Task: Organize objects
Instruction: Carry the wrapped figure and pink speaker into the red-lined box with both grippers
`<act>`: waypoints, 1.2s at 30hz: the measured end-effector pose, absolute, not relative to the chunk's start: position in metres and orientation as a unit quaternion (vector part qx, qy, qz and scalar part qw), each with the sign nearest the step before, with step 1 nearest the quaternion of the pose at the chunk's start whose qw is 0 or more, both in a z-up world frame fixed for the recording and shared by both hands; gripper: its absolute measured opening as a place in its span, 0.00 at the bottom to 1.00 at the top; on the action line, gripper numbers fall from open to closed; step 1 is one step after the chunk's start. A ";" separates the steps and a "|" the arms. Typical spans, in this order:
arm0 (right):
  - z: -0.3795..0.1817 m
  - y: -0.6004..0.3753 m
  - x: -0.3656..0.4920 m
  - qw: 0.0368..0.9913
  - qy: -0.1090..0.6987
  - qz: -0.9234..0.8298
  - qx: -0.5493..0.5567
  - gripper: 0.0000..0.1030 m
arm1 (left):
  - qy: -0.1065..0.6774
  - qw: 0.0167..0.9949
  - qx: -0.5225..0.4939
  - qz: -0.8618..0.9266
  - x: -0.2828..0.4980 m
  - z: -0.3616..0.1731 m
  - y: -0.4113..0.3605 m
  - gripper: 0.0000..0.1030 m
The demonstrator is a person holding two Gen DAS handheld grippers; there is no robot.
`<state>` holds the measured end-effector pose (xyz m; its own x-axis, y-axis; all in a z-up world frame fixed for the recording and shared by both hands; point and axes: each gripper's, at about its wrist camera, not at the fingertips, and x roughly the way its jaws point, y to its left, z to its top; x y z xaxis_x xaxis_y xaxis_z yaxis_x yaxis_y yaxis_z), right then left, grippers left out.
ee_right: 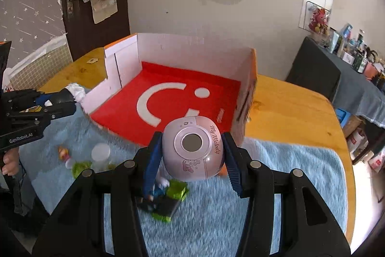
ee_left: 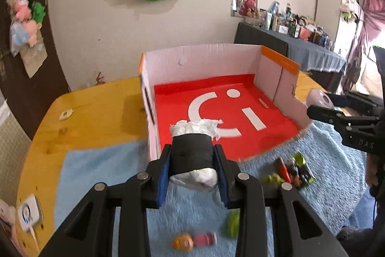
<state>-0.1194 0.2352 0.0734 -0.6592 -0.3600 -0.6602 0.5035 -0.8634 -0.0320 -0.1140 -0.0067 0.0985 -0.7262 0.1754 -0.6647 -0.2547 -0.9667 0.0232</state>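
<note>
My left gripper (ee_left: 192, 158) is shut on a white bundle wrapped in a black band (ee_left: 192, 151), held in the air just in front of the near edge of an open cardboard box (ee_left: 204, 59) with a red floor. In the right wrist view my right gripper (ee_right: 192, 140) is shut on a rounded pink "My Melody" device (ee_right: 192, 151), also raised before the box (ee_right: 192, 45). Each view catches the other gripper at its side edge: the right gripper (ee_left: 320, 110) with the pink device (ee_left: 317, 98), the left gripper (ee_right: 65, 101) with the bundle (ee_right: 77, 89).
A fluffy blue mat (ee_right: 288, 172) covers the near part of the wooden table (ee_left: 96, 112). On it lie a green toy packet (ee_left: 296, 170), a small pink and yellow figure (ee_left: 192, 241), a clear jar (ee_right: 101, 155) and another green packet (ee_right: 168, 199). A white socket block (ee_left: 28, 213) sits at the table's left edge.
</note>
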 end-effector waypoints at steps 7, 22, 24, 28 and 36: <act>0.060 0.215 -0.171 0.249 0.124 -0.883 0.378 0.46 | 0.072 0.131 -0.402 0.903 -0.172 0.086 0.006 0.34; 0.020 0.202 -0.223 0.264 0.164 -0.831 0.461 0.46 | 0.116 0.124 -0.467 0.868 -0.224 0.039 0.016 0.34; 0.018 0.203 -0.224 0.265 0.169 -0.829 0.463 0.46 | 0.123 0.122 -0.471 0.865 -0.225 0.034 0.018 0.34; 0.018 0.206 -0.223 0.262 0.186 -0.825 0.465 0.46 | 0.132 0.121 -0.469 0.865 -0.223 0.032 0.023 0.34; 0.020 0.212 -0.220 0.265 0.190 -0.820 0.471 0.46 | 0.135 0.122 -0.469 0.864 -0.223 0.034 0.024 0.34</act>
